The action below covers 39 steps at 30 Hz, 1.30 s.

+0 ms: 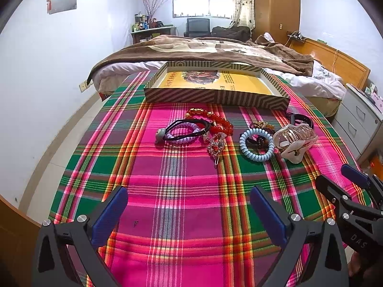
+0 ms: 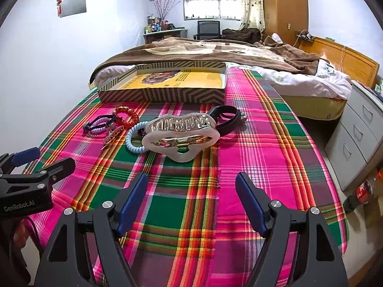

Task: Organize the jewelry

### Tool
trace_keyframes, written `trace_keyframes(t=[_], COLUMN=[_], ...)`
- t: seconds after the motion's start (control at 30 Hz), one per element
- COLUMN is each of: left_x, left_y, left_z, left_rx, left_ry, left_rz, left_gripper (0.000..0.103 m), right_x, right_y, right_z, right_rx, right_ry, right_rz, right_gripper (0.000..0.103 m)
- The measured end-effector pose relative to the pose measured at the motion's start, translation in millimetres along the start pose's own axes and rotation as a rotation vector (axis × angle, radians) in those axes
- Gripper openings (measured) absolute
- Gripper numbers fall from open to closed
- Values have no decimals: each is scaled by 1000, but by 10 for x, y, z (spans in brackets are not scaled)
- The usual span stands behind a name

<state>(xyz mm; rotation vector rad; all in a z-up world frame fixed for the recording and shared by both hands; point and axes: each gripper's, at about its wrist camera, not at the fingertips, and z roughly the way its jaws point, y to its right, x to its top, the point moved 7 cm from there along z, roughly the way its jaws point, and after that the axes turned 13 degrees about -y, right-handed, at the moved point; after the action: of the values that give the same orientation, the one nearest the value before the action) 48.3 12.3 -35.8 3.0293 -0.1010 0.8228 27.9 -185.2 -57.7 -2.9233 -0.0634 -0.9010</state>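
Above plaid cloth, both grippers wide open, holding nothing: left gripper, right gripper.

Your left tongs are showing matte black angular arms with triangular cutouts, blue ribbed pads lining the inner faces, and silver round screws at the pivots. Your right tongs are wearing the same build: black frame, blue pads, silver screws. White "GenRobot.AI" lettering is showing on the left body, "DAS" on the right one. A bit of skin is peeking in beside each body.
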Motion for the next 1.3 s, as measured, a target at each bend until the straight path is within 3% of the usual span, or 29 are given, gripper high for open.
trace_keyframes(t=[1.3], left_x=[-5], left_y=[29], left_z=[-9], left_rx=[-4], left_ry=[-1], left_rz=[4], left_gripper=[103], right_x=[-11], right_y=[5], right_z=[8], right_rx=[3], right_ry=[0], right_rz=[5], right_gripper=[76])
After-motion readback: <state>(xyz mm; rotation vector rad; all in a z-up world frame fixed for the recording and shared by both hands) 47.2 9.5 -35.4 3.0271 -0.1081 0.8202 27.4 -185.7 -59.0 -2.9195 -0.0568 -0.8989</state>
